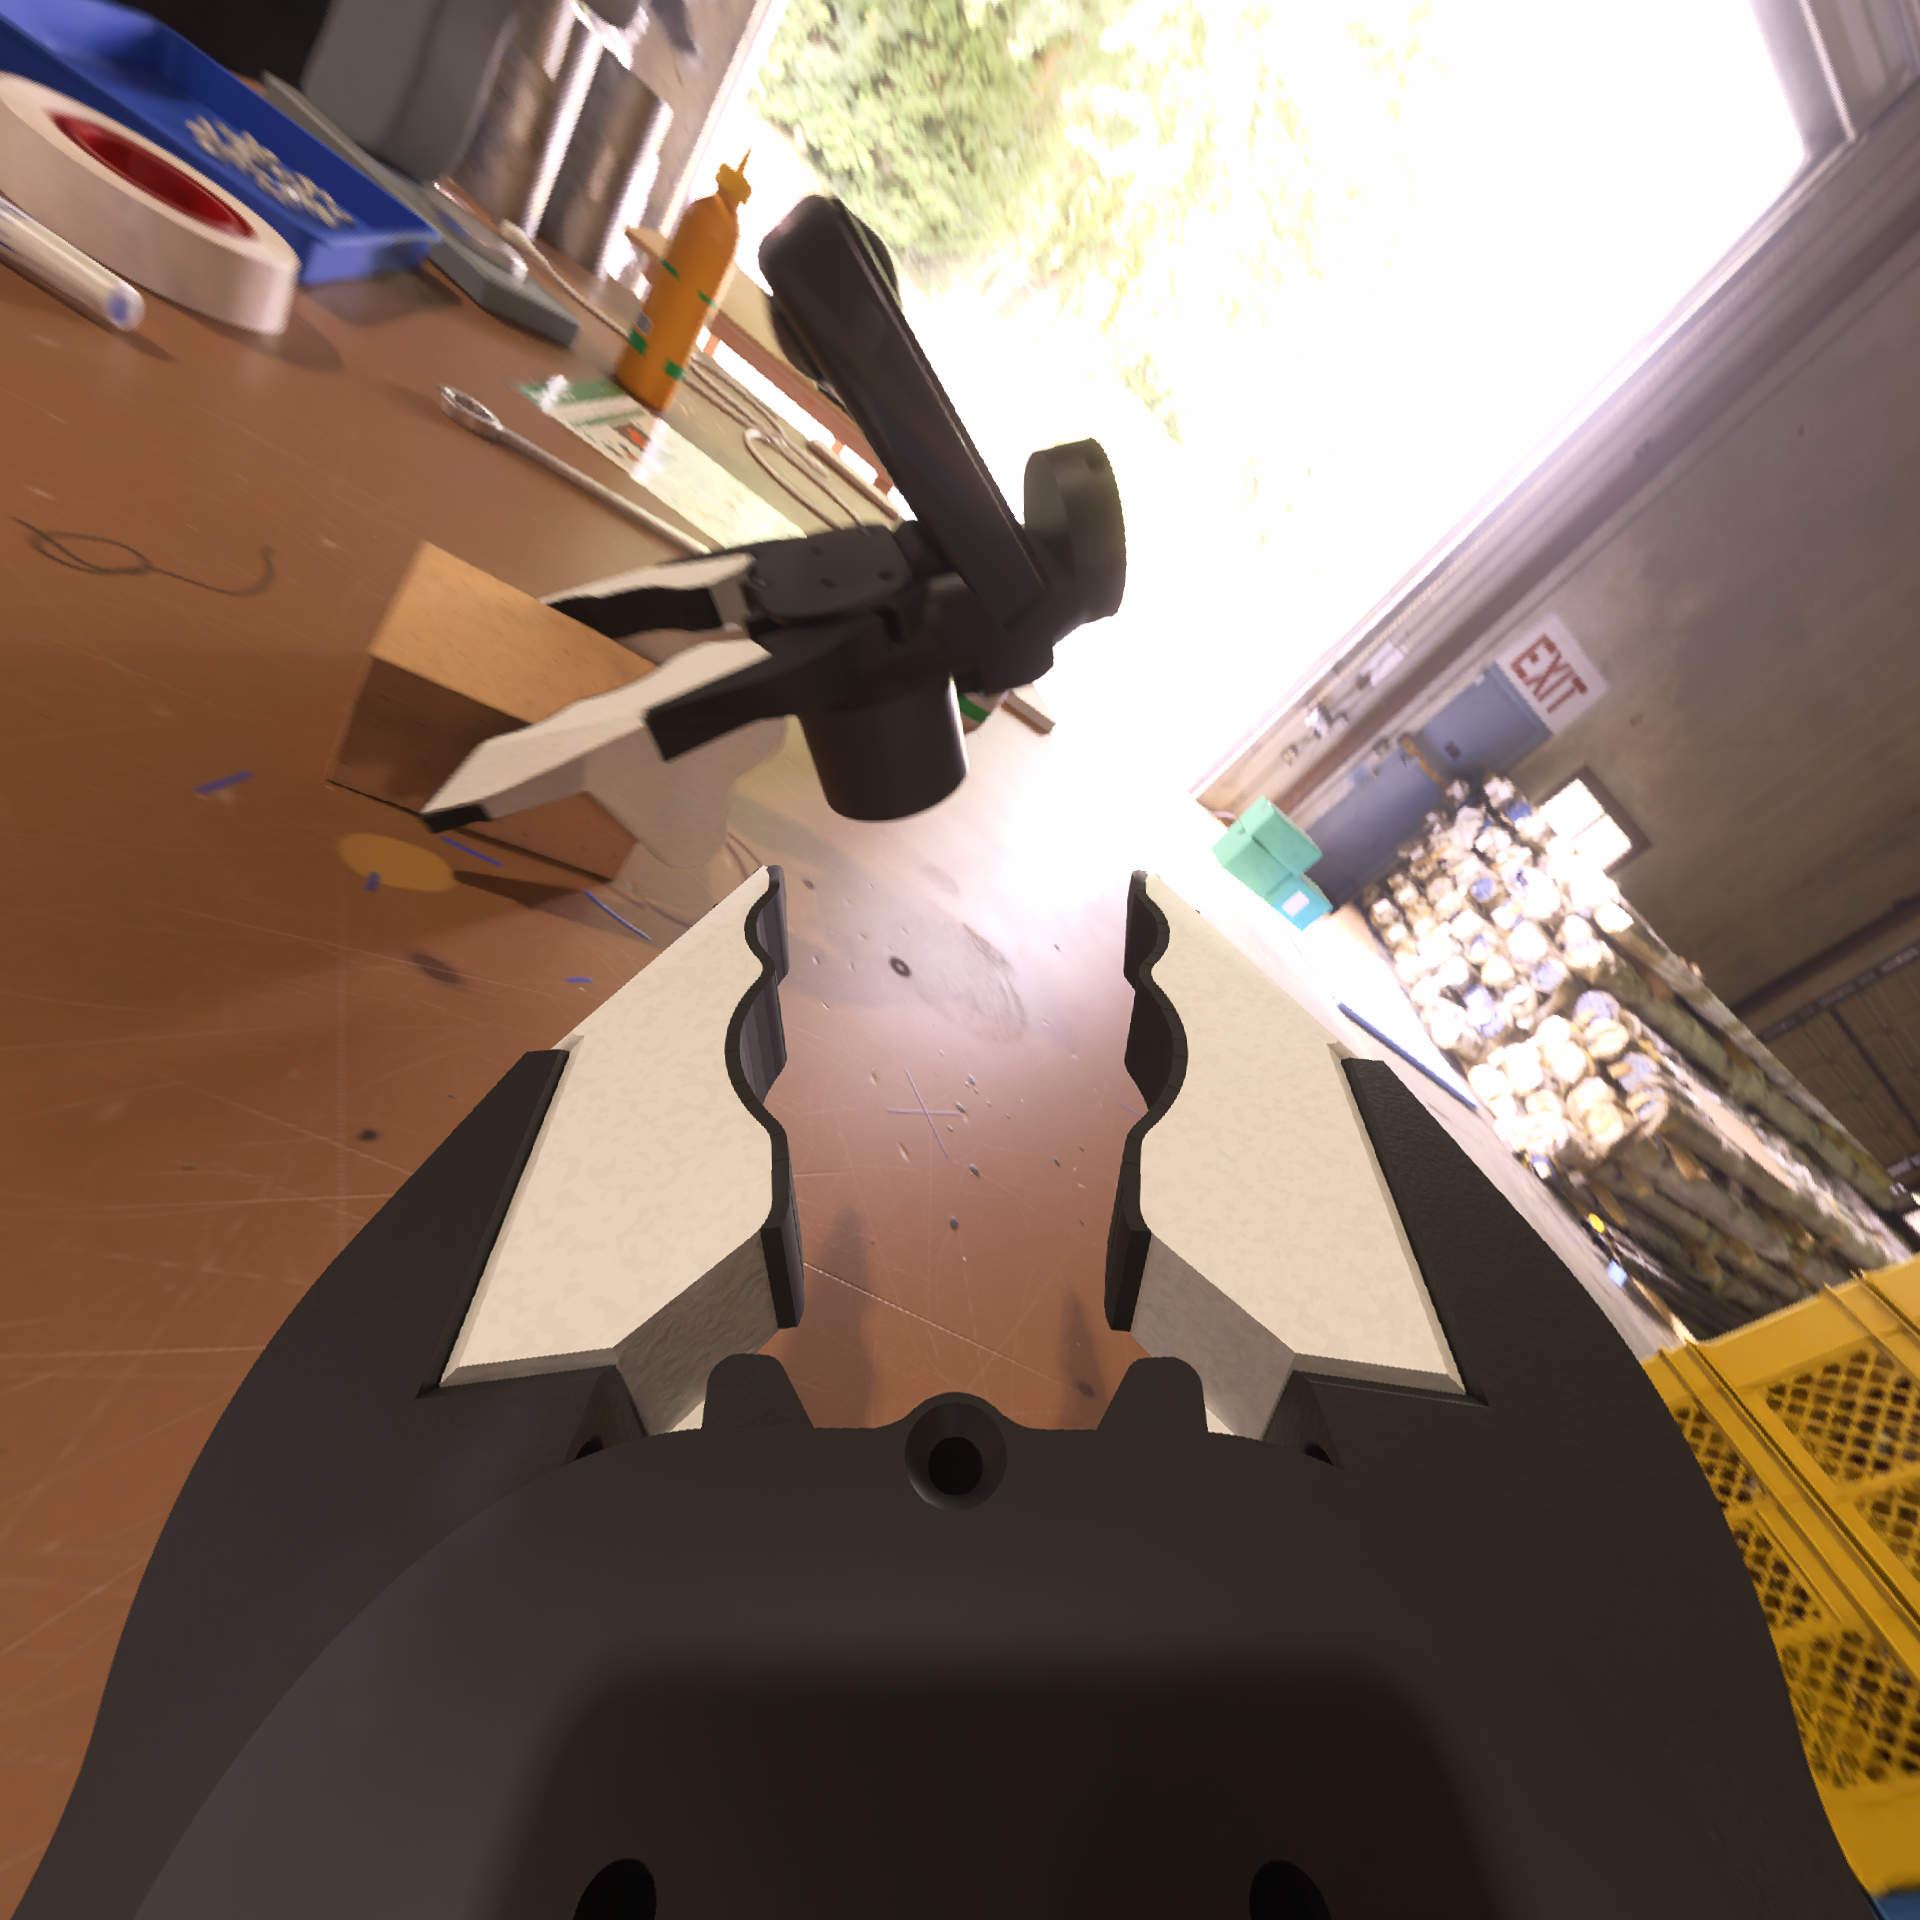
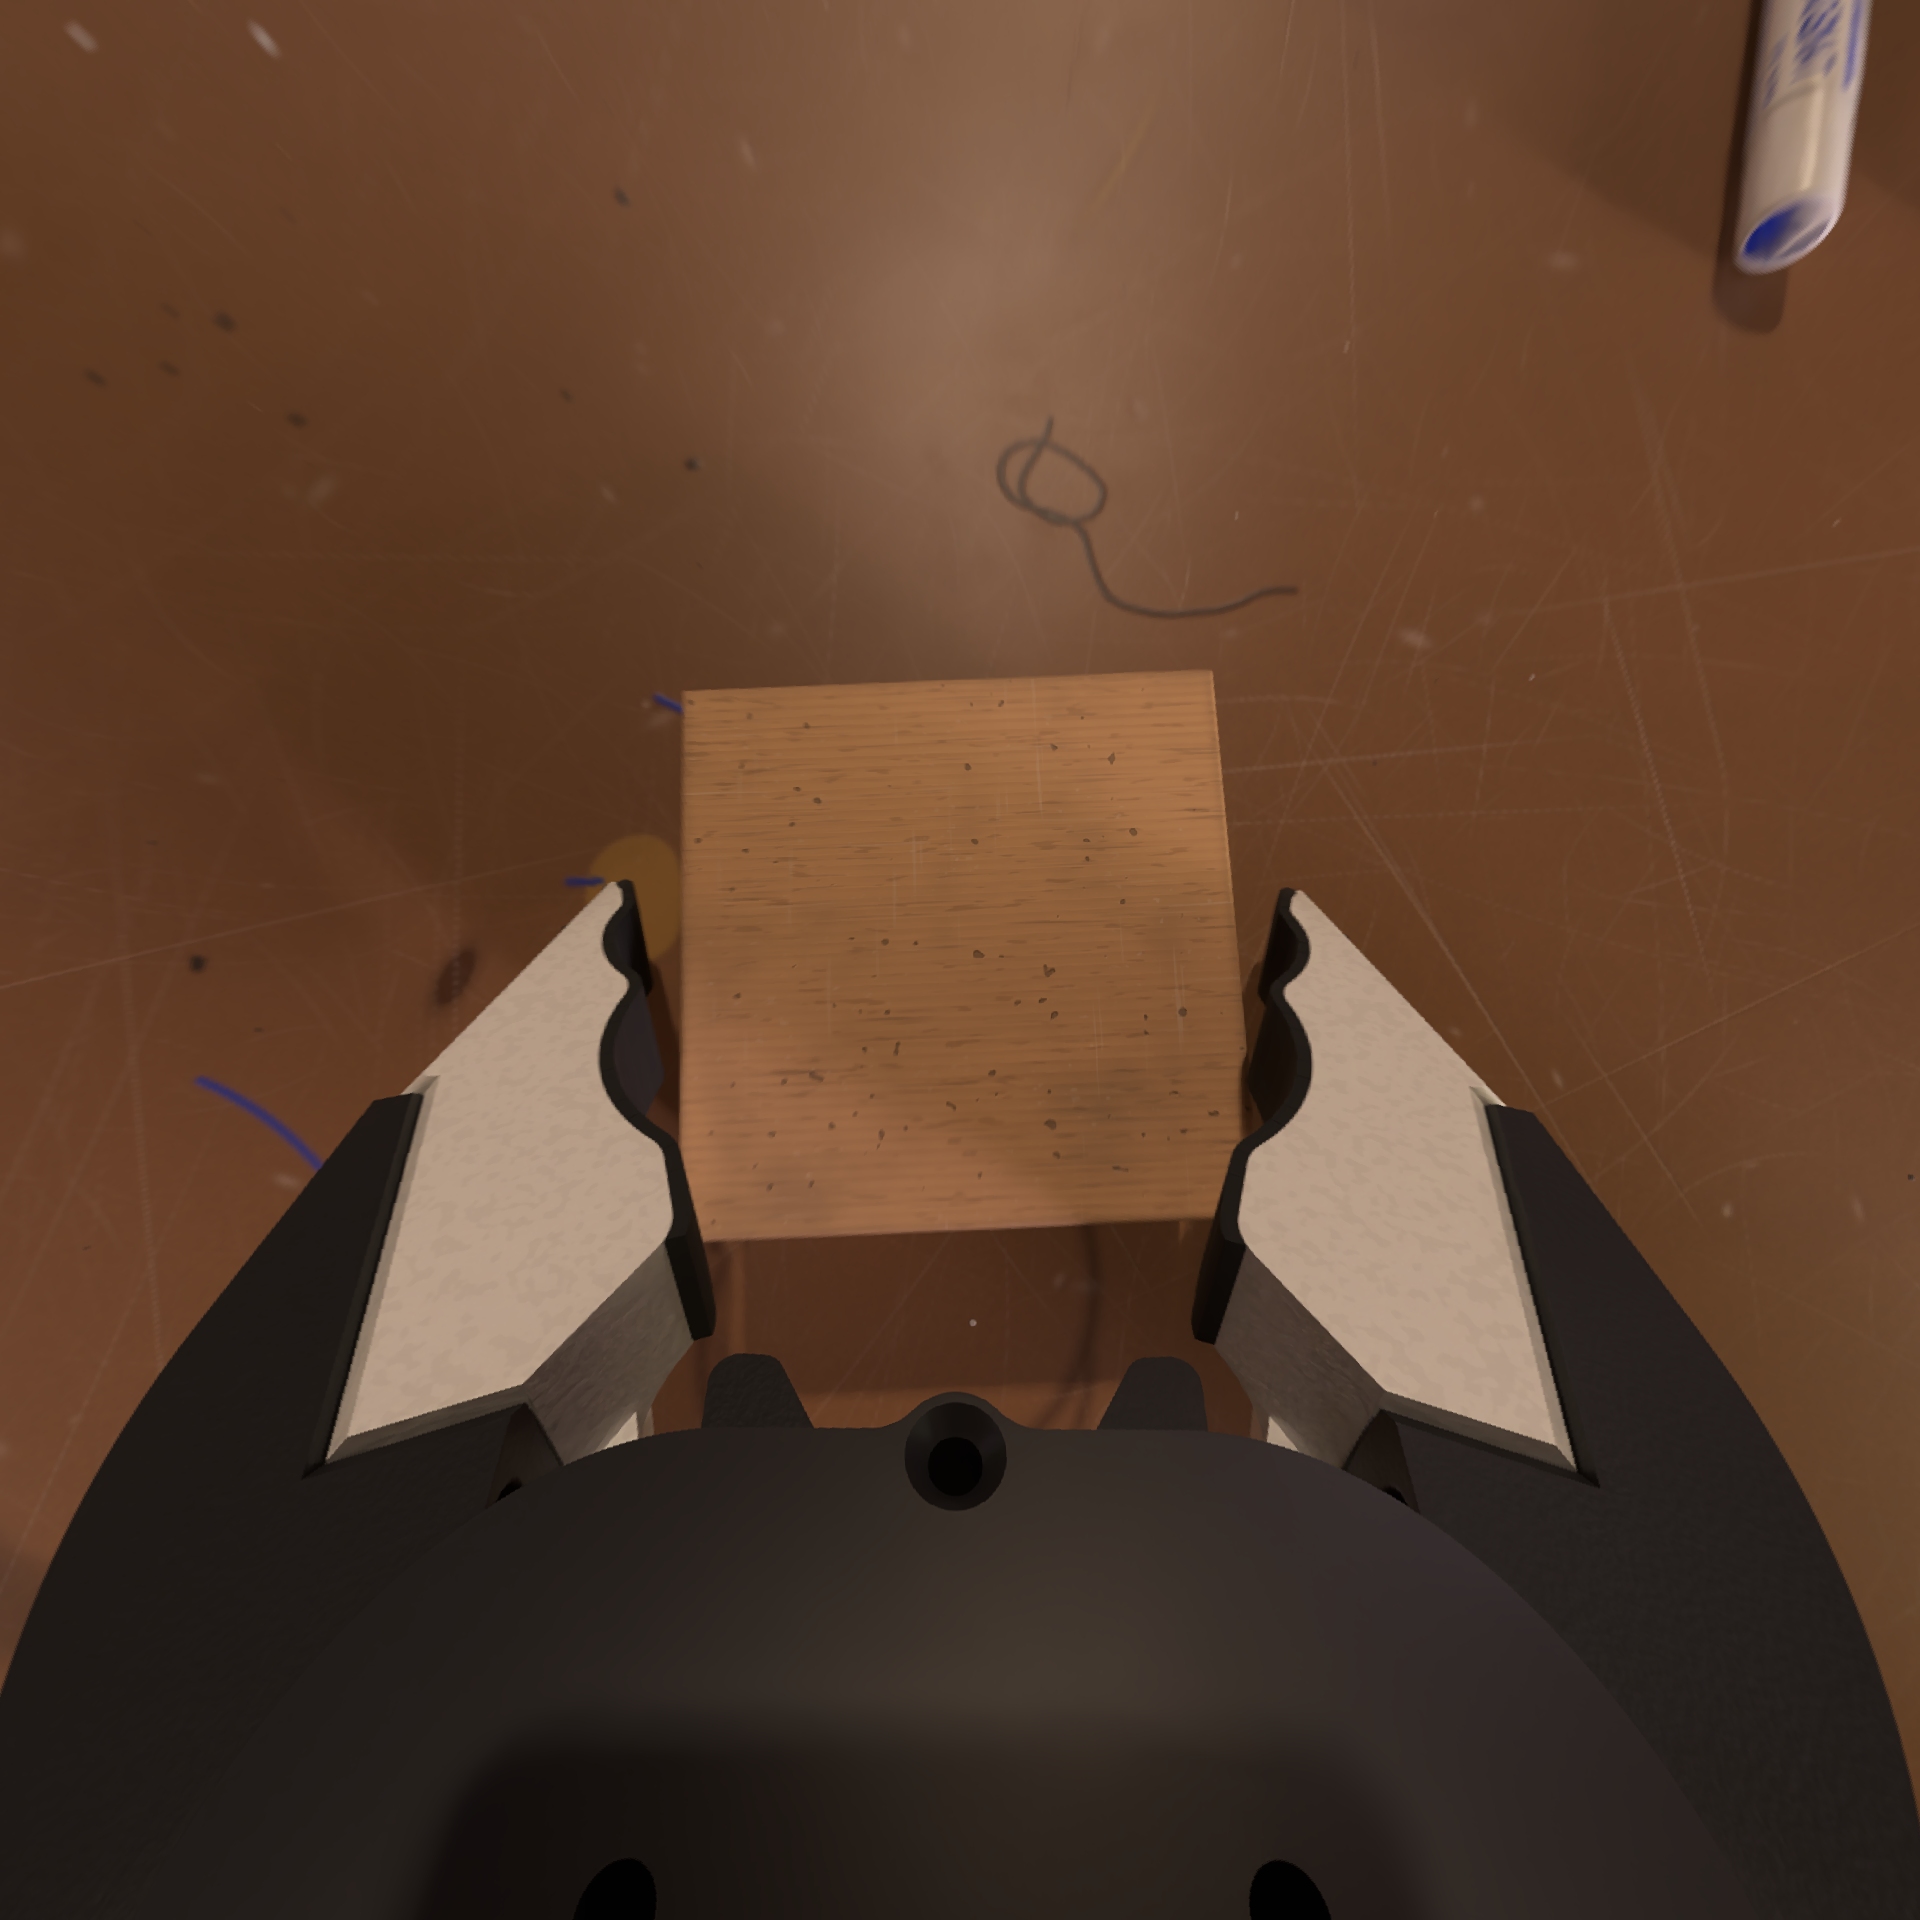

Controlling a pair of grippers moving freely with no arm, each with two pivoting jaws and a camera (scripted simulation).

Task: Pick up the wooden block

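While the wooden block [image 2: 961, 956] sits flat on the scratched brown bench [image 2: 416, 416], the right gripper [image 2: 956, 914] is down around it, fingers [image 2: 520, 1122] spread wide, one on each side of the block with a sliver of gap on both sides, gripping nothing. From the left wrist view you can see that same right gripper [image 1: 499, 717] angled down over the wooden block [image 1: 457, 665], one fingertip low beside the near face, the other over the top edge. The left gripper [image 1: 956, 904] hangs well apart from the block, its fingers [image 1: 644, 1122] parted and empty over bare bench [image 1: 208, 1039]. Beyond the block, a blue-capped marker [image 2: 1797, 125] lies near the far corner and a dark loop of thread [image 2: 1081, 520] curls just past it. Farther back: a roll of masking tape [image 1: 135, 208], a blue tray [image 1: 239, 156], an orange glue bottle [image 1: 686, 291], a wrench [image 1: 520, 436], and a yellow crate [image 1: 1808, 1507] at the bench's edge.
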